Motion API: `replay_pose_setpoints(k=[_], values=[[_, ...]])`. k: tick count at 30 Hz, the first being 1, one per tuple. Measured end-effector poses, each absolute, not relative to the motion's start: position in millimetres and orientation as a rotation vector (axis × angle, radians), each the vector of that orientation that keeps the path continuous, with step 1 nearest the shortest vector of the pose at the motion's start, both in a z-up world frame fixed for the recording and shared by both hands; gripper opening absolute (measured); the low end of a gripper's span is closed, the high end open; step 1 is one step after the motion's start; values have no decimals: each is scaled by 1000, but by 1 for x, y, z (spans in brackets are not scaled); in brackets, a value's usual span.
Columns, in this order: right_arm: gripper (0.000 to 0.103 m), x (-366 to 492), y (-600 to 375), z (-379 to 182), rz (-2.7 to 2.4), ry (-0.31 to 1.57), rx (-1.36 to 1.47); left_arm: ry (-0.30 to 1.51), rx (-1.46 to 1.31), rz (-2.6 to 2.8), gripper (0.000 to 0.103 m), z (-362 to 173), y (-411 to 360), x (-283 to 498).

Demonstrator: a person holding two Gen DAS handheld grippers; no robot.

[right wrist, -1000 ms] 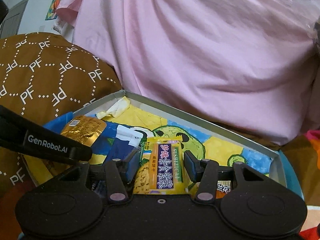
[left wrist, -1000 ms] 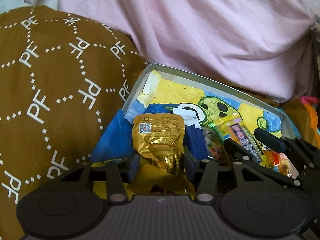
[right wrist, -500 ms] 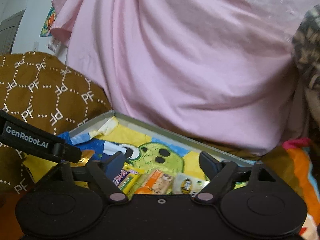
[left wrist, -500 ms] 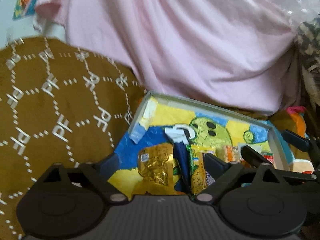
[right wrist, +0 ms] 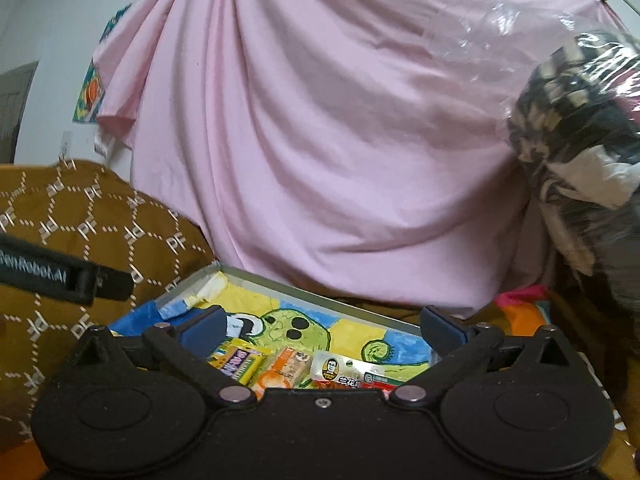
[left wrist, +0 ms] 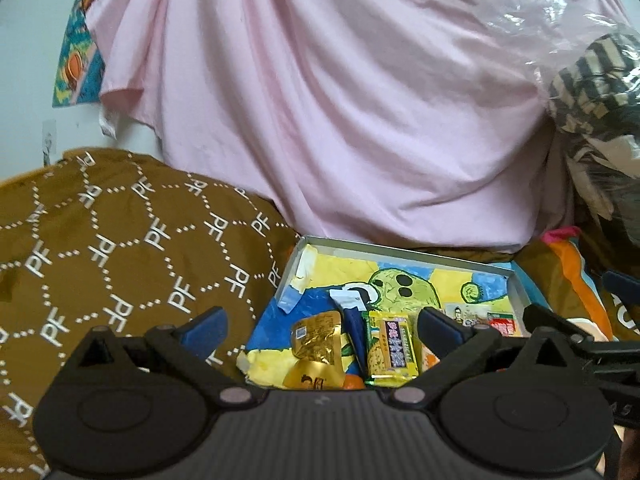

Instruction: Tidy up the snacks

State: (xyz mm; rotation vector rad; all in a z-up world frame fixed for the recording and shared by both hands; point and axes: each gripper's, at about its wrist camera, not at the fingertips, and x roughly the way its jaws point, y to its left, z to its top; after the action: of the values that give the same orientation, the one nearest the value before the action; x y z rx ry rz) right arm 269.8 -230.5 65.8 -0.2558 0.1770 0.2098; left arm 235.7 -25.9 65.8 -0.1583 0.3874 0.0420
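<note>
Each wrist fisheye camera sat behind its own gripper and looked forward, slightly downward, along the two fingers. The left view faced the shallow tray (left wrist: 404,249) at lower centre, near; the brown cushion (left wrist: 120,248) filled its lower left. The right view stood closer to the tray (right wrist: 304,289). Both shared the tray, the cushion (right wrist: 92,224) and the pink sheet (left wrist: 340,100) (right wrist: 320,128) across the top.
</note>
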Motion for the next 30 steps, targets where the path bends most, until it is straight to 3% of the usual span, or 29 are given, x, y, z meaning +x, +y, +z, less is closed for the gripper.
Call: replay_pose_setpoints(k=[12,30], values=[[102,182,-250,82,210,206,-102,386,-134,71,103,57,-28,157],[102,97,-250,63,166,280,-47,422,-89,50,103,42,-20,92]])
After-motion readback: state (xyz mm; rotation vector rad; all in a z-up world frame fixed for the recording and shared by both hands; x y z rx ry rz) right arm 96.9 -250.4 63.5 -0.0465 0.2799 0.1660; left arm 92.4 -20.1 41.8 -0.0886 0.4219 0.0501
